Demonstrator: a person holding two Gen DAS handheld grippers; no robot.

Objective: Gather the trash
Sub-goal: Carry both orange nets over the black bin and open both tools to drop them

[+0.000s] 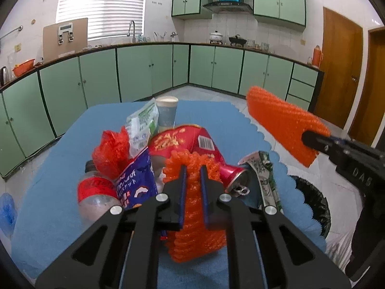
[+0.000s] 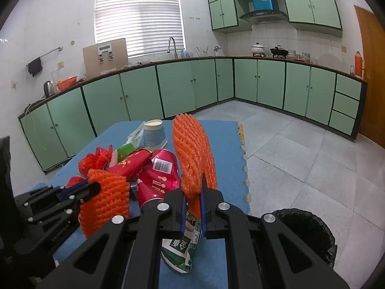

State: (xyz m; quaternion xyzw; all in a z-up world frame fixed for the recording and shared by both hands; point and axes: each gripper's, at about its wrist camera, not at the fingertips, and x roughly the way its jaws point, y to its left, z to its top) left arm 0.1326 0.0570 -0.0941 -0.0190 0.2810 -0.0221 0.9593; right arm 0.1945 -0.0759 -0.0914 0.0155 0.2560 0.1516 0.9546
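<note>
My left gripper (image 1: 193,171) is shut on an orange foam net sleeve (image 1: 195,207), held above the trash pile; it also shows in the right wrist view (image 2: 105,200). My right gripper (image 2: 193,190) is shut on a second orange foam net (image 2: 193,154), held upright; it shows in the left wrist view (image 1: 286,122) to the right of the table. On the blue mat (image 1: 60,144) lie a red snack bag (image 1: 182,139), a red can (image 1: 234,178), a plastic bottle (image 1: 96,192), a blue packet (image 1: 136,180), a red mesh bag (image 1: 112,149), a paper cup (image 1: 166,113) and a green-white carton (image 2: 185,248).
A black-lined trash bin (image 2: 305,236) stands on the tiled floor right of the table, also in the left wrist view (image 1: 312,207). Green kitchen cabinets (image 2: 168,89) run along the far walls. A blue plastic bag (image 1: 7,214) lies on the floor at left.
</note>
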